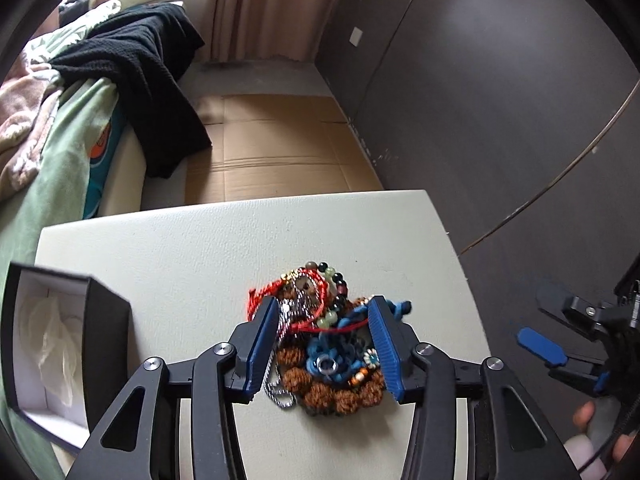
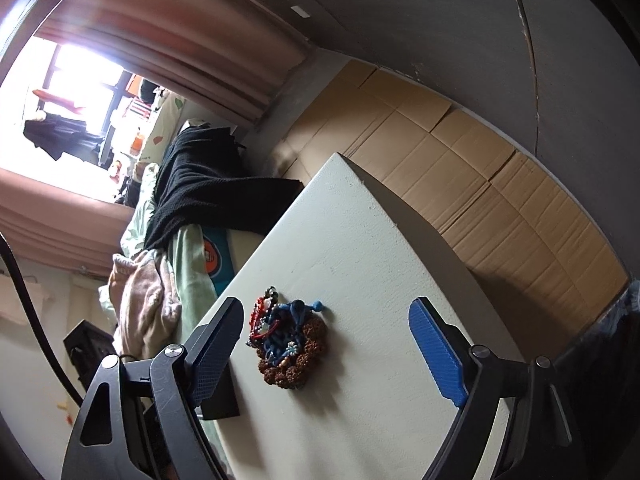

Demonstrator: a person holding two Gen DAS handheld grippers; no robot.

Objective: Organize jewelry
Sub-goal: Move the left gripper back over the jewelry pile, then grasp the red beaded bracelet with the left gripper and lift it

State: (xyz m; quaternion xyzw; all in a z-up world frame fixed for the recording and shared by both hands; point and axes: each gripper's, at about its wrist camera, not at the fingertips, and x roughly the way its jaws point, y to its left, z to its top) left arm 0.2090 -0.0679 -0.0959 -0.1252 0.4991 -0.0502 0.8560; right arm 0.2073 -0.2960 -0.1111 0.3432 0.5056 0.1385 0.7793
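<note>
A tangled pile of jewelry [image 1: 328, 340] lies on the white table [image 1: 192, 264]: brown bead bracelets, red and blue cords, a silver chain and glass beads. My left gripper [image 1: 323, 322] is open, with one finger on each side of the pile, just above it. An open black box [image 1: 52, 344] with a white lining stands at the table's left edge. My right gripper [image 2: 326, 320] is open and empty, back from the pile [image 2: 286, 340]. It also shows at the right of the left wrist view [image 1: 560, 332].
A bed with green and pink bedding [image 1: 44, 128] and a black garment [image 1: 136, 76] lies left of the table. Flat cardboard [image 1: 280, 152] covers the floor beyond it. A dark wall [image 1: 500, 100] runs along the right. The box's dark corner [image 2: 218, 398] shows behind my right gripper's left finger.
</note>
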